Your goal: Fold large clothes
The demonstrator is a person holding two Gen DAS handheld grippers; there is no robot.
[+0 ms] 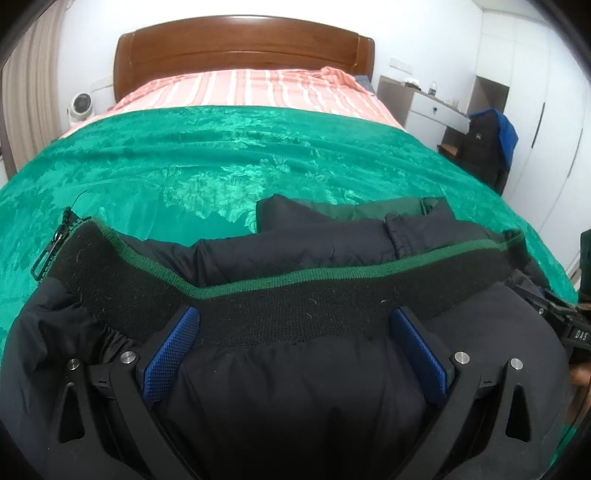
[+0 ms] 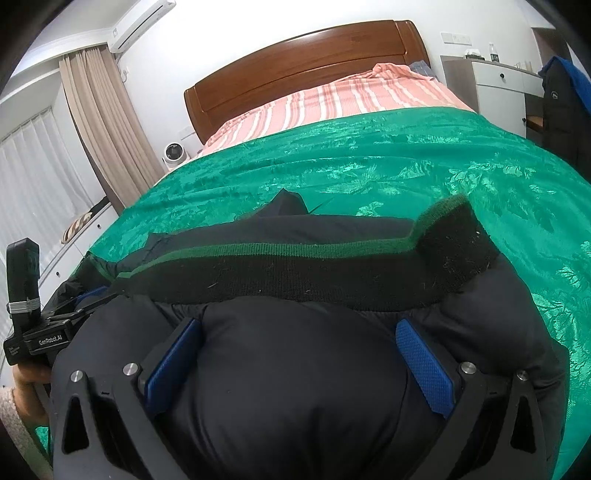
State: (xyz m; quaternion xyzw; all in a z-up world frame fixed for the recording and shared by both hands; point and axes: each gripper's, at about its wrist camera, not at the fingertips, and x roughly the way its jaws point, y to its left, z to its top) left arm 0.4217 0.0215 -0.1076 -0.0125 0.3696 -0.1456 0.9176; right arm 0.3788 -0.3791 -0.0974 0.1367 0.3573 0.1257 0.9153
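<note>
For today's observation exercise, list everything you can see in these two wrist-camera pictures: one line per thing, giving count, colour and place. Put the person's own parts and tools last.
Padded jacket: one, black with a green-edged knit hem band, near edge of the bed, between both grippers' fingers.
Blanket: one, green, covering most of the bed.
Sheet: one, pink striped, at the bed's head.
Headboard: one, brown wood, against the wall.
Fan: one, white, left of the bed.
Curtain: one, beige, by the window.
Air conditioner: one, white, high on the wall.
Desk: one, white, right of the bed.
Left gripper: black, blue pads, open around the jacket.
Right gripper: same, open around the jacket.
</note>
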